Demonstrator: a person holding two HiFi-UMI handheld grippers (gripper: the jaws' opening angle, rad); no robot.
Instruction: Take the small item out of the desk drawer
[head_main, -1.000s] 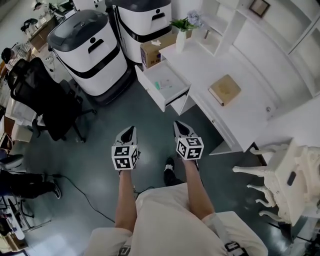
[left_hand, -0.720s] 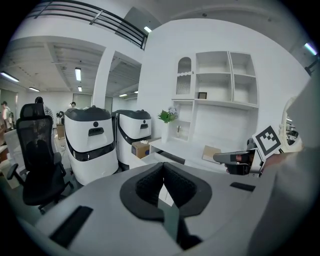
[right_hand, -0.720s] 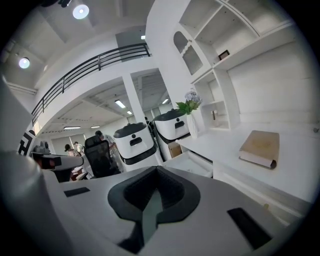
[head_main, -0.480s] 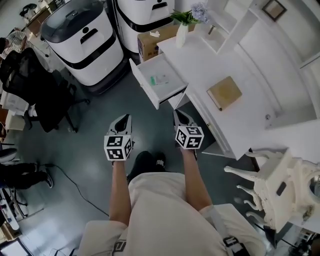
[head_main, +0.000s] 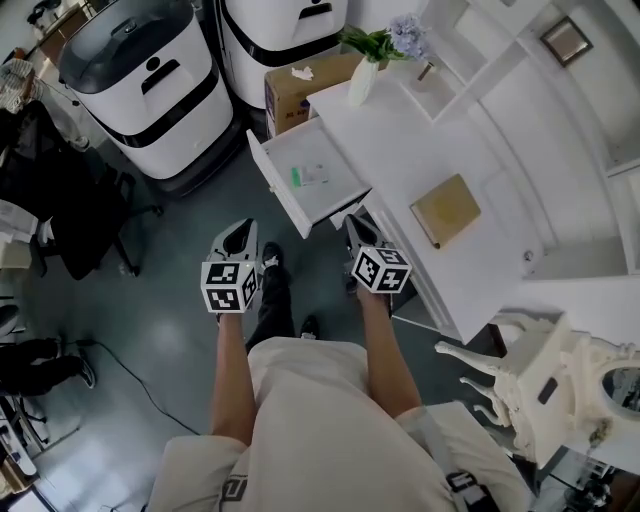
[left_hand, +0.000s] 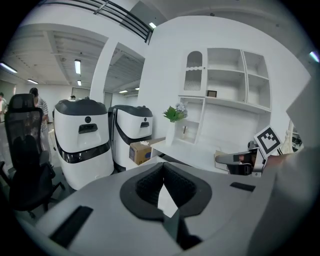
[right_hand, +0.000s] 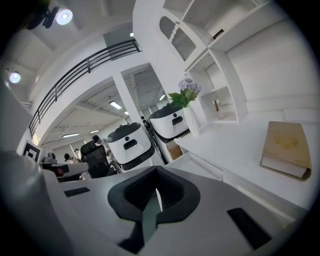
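The white desk drawer stands pulled open at the desk's left end. A small green item lies inside it beside a pale sheet. My left gripper hangs over the dark floor just below the drawer's front, its jaws shut and empty; its own view shows only a thin wedge between the pads. My right gripper is by the desk's front edge, right of the drawer, also shut and empty. Neither touches the drawer.
On the white desk lie a tan book and a vase of flowers. A cardboard box and two white machines stand behind the drawer. An office chair is at the left, ornate white furniture at the lower right.
Both grippers have moved forward toward the desk as the person stepped ahead. The open drawer now sits just beyond their tips. Both stayed shut.
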